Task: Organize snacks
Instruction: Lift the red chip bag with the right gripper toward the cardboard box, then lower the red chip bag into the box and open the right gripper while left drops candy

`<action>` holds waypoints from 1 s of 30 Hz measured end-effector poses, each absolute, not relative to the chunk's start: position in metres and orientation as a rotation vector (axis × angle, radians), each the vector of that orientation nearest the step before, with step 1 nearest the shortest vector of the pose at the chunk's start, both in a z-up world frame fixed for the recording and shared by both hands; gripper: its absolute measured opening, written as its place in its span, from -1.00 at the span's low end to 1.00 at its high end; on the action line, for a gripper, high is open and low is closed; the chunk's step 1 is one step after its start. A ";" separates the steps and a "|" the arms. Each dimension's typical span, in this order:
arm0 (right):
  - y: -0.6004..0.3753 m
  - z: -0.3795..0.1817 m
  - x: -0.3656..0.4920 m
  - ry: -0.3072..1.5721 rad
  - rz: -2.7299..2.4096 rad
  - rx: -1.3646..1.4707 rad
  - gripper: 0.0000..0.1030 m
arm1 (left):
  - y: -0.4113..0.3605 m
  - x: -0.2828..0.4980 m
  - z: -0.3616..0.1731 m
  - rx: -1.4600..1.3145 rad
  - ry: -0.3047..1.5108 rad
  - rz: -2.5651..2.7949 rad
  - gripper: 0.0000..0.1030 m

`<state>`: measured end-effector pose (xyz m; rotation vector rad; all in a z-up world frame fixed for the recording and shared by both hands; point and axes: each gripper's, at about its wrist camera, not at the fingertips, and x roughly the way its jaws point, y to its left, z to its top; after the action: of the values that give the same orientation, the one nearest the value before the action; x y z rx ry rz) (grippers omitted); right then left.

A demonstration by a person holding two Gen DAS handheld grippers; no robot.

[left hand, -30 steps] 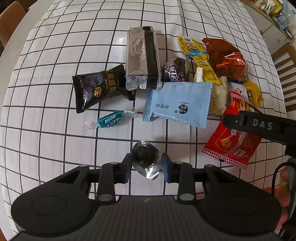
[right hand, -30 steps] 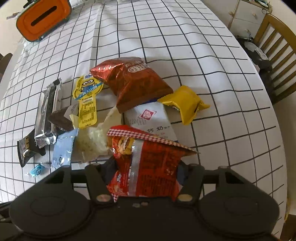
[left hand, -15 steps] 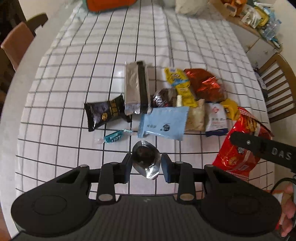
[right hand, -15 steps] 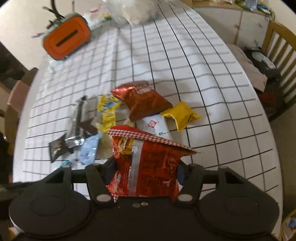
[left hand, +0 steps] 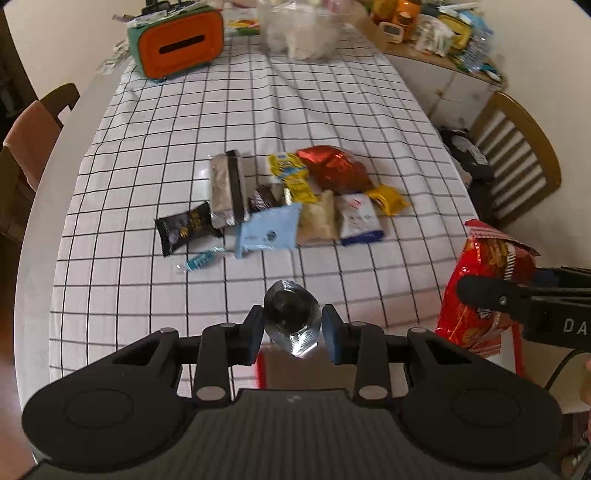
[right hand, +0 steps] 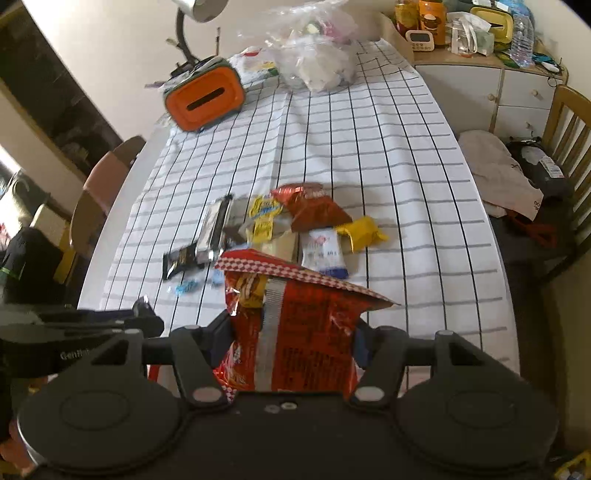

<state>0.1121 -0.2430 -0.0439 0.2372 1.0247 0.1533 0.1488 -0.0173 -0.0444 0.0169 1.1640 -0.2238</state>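
Observation:
My left gripper (left hand: 292, 328) is shut on a small silver foil snack (left hand: 291, 316), held above the near part of the table. My right gripper (right hand: 291, 338) is shut on a red snack bag (right hand: 295, 332), which also shows in the left wrist view (left hand: 484, 291) at the right. A pile of snacks lies mid-table: a black packet (left hand: 184, 229), a silver-black bar (left hand: 226, 194), a light blue packet (left hand: 267, 230), a yellow sachet (left hand: 291, 177), a dark red bag (left hand: 334, 170), a yellow packet (left hand: 388, 199), a white-blue packet (left hand: 358, 219) and a teal candy (left hand: 201, 259).
The table has a white checked cloth (left hand: 258, 110). An orange tissue box (left hand: 177, 44) and a clear plastic bag (left hand: 299, 33) stand at the far end. Wooden chairs stand at the right (left hand: 517, 162) and left (left hand: 33, 136). A cluttered cabinet (right hand: 480, 55) is at the back right.
Both grippers have risen and pulled back from the pile with their snacks still held. The pile looks smaller and farther, and the far end of the table has come into view.

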 end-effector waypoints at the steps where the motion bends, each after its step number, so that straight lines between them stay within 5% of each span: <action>1: -0.244 -0.044 0.107 1.029 0.159 0.233 0.20 | -0.020 0.142 -0.044 0.020 1.166 -0.231 -0.36; 30: -0.223 -0.161 0.024 1.291 0.244 0.018 0.20 | -0.076 0.051 -0.144 0.226 1.446 -0.274 -0.36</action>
<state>0.0240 -0.2227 -0.1607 0.0176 1.2907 0.2442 0.0511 -0.0760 -0.1436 0.2258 1.4460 -0.2744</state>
